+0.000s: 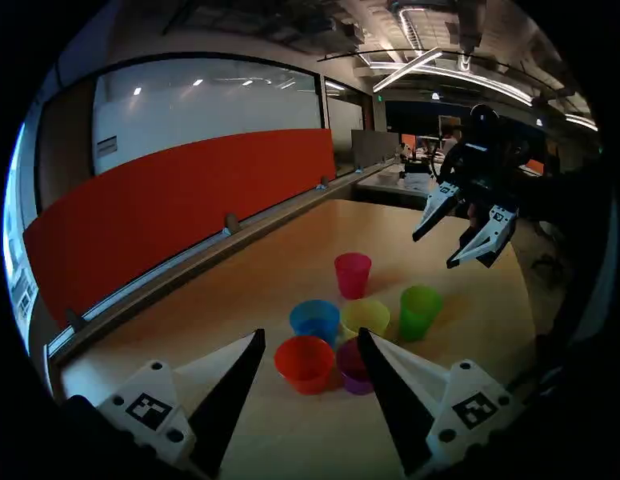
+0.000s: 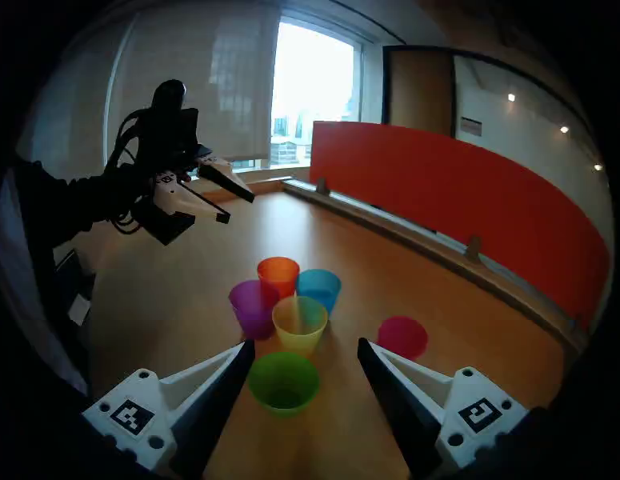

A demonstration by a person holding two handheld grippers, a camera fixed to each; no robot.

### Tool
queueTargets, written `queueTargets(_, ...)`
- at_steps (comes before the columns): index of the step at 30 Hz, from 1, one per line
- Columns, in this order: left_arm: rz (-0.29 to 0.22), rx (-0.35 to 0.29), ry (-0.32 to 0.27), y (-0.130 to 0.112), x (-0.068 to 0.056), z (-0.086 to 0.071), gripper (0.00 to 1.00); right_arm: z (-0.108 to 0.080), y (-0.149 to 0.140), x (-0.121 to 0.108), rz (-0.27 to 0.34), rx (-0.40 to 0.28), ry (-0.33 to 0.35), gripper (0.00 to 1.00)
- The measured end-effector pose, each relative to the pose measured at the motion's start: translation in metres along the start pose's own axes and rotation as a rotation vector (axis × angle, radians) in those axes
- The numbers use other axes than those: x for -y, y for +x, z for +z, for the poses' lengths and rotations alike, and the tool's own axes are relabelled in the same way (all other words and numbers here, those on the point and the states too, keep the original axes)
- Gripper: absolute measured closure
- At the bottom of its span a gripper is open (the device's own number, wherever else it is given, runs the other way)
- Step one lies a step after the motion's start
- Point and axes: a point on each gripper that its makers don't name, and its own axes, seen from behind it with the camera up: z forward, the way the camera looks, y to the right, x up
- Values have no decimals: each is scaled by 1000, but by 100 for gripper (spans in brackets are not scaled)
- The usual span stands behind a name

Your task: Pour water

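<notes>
Pouring so far: not begun, by the look of things; no cup lifted, none tilted, nothing gripped.
Cups: six, all upright, grouped on the desk (image 1: pixel 230 304); red cup (image 1: pixel 306 364), purple cup (image 1: pixel 351 364), blue cup (image 1: pixel 315 320) and yellow cup (image 1: pixel 366 316) packed close, some seeming to touch; green cup (image 1: pixel 419 310) just beside the yellow cup; pink cup (image 1: pixel 352 274) a little apart from the rest.
Water: impossible to tell whether any cup holds some; insides too dim to judge.
Left to do: judged as the whole job, namely choosing a source cup, gripping it, carrying it over another, tipping.
Left tongs (image 1: pixel 310 334): spread wide, gripping nothing; aimed at the group, with the red cup and purple cup nearest, just ahead of the gap between the fingers.
Right tongs (image 2: pixel 304 343): spread wide too, gripping nothing; set on the opposite side of the group, with the green cup nearest in the gap and the yellow cup just beyond.
Tongs to each other: well apart, facing across the cups; each held above the desk, as seen from the other's view.
Surroundings: red divider panel (image 1: pixel 174 200) along one desk edge; bright window (image 2: pixel 310 88) behind the left tongs in the right gripper view.
</notes>
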Motion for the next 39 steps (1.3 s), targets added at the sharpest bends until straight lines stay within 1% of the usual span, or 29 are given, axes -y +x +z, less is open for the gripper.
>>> queueTargets(17, 26, 41, -52, -4, -4, 23, 15, 12, -33, 12, 3, 42, 28, 0)
queueTargets(26, 45, 71, -73, -10, -4, 34, 15, 18, -50, 19, -10, 63, 39, 1)
queueTargets(32, 50, 77, -85, -11, -5, 38, 15, 21, -62, 22, -13, 76, 42, 1)
queueTargets(39, 62, 91, -89, -14, -3, 43, 15, 24, -69, 23, -10, 84, 46, 0)
